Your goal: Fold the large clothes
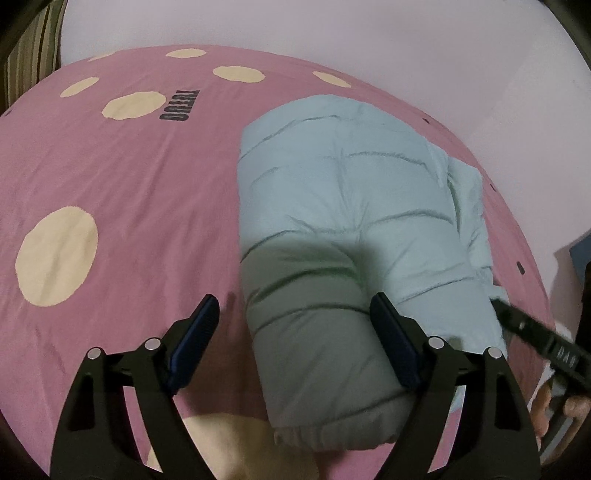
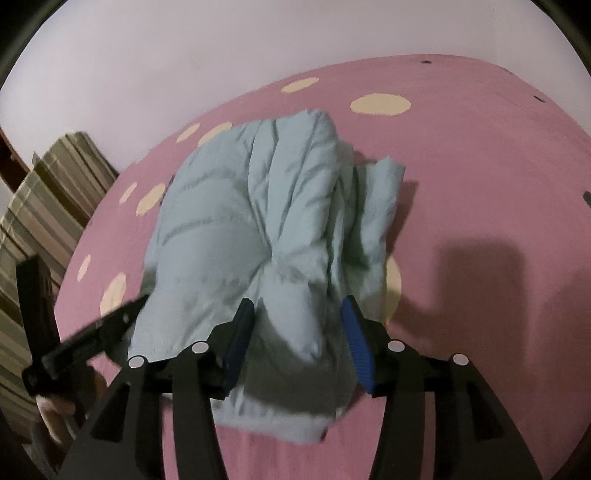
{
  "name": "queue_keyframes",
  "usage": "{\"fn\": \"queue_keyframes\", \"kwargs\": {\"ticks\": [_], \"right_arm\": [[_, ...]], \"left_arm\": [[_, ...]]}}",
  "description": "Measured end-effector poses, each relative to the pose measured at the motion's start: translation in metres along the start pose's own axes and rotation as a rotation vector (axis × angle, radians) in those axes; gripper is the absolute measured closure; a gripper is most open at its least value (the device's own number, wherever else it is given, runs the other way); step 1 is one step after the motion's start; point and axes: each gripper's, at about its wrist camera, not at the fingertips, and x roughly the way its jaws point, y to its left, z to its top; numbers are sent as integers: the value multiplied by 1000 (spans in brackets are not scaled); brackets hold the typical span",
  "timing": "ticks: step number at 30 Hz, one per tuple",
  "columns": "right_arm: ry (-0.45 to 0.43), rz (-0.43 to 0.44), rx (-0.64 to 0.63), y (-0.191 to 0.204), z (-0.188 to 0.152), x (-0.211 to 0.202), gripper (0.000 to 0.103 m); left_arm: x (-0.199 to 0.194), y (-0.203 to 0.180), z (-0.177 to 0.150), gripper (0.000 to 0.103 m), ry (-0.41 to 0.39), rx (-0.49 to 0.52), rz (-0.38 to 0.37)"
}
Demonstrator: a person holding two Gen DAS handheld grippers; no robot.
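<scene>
You are working in a home bedroom. A bed [image 1: 129, 184] under a pink sheet with cream dots fills the view, beside a plain pale wall [image 1: 332, 26] and a striped curtain [image 2: 44, 206].

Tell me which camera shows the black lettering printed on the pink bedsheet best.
The left wrist view: the black lettering sits unobstructed on the pink bedsheet, beside a cream dot, left of the folded light-blue puffer jacket. The right wrist view shows sheet and jacket, but no lettering.

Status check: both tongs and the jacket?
Left tongs open, empty. Right tongs open astride jacket, pads off. Jacket folded on bedspread. Nothing in the way.
</scene>
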Motion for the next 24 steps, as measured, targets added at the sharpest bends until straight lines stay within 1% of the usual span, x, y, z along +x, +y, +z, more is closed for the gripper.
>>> {"fn": "queue_keyframes", "kwargs": {"ticks": [1, 2, 3, 5, 9, 13, 16, 24], "right_arm": [[12, 9, -5, 1, -4, 0, 74], [25, 15, -8, 3, -8, 0, 79], [34, 15, -16, 7, -14, 0, 82], [41, 16, -28, 13, -22, -3, 84], [48, 10, -54, 18, -32, -3, 85], [66, 17, -32, 13, -35, 6, 85], [64, 15, -32, 13, -35, 5, 85], [58, 12, -29, 11, -34, 4, 85]], "left_arm": [[0, 1, 0, 19, 1, -3, -1], [0, 2, -1, 19, 2, -6, -1], [0, 2, -1, 19, 2, -6, 0], [-3, 2, -2, 19, -1, 1, 8], [-4, 1, -6, 19, -3, 24, 22], [0, 4, -7, 19, 9, 8, 6], [2, 4, -8, 19, 8, 6, 9], [-5, -1, -11, 19, -20, 34, 47]]}}
